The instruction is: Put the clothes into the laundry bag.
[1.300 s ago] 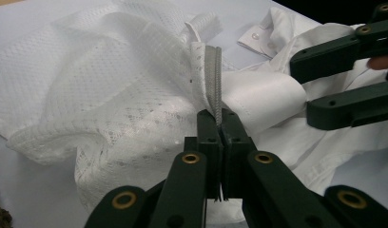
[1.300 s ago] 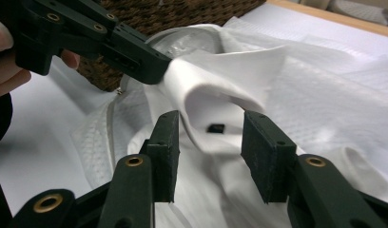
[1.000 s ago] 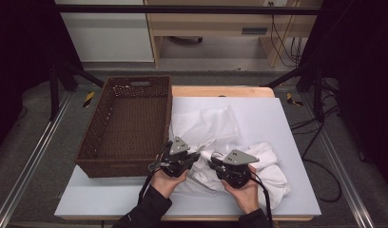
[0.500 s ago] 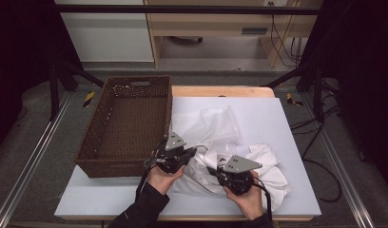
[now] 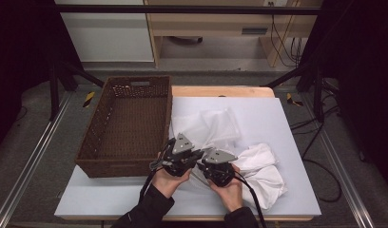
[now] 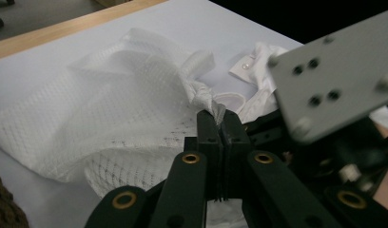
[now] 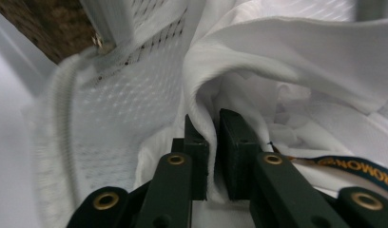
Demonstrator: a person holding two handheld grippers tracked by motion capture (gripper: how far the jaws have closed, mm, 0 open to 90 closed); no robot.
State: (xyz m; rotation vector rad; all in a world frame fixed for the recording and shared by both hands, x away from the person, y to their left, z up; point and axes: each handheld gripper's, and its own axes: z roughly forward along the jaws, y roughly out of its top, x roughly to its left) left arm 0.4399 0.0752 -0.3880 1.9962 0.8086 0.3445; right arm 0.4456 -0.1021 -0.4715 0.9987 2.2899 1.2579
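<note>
White mesh laundry bag [image 5: 208, 126], crumpled, lies mid-table on pale blue-white tabletop [image 5: 277, 114], just right of basket. White shirt-like cloth [image 5: 263, 168] bunched at its near right, touching it.

Left gripper [image 5: 189, 159]: jaws shut tight on twisted edge of mesh bag [image 6: 135, 95].

Right gripper [image 5: 208, 164]: jaws narrowly parted, just been opening; fold of white cloth [image 7: 277, 61] sits between pads, whether pinched cannot tell.

Grippers close together at table's near middle.

Brown woven wicker basket [image 5: 128, 126] at table's left, empty.
</note>
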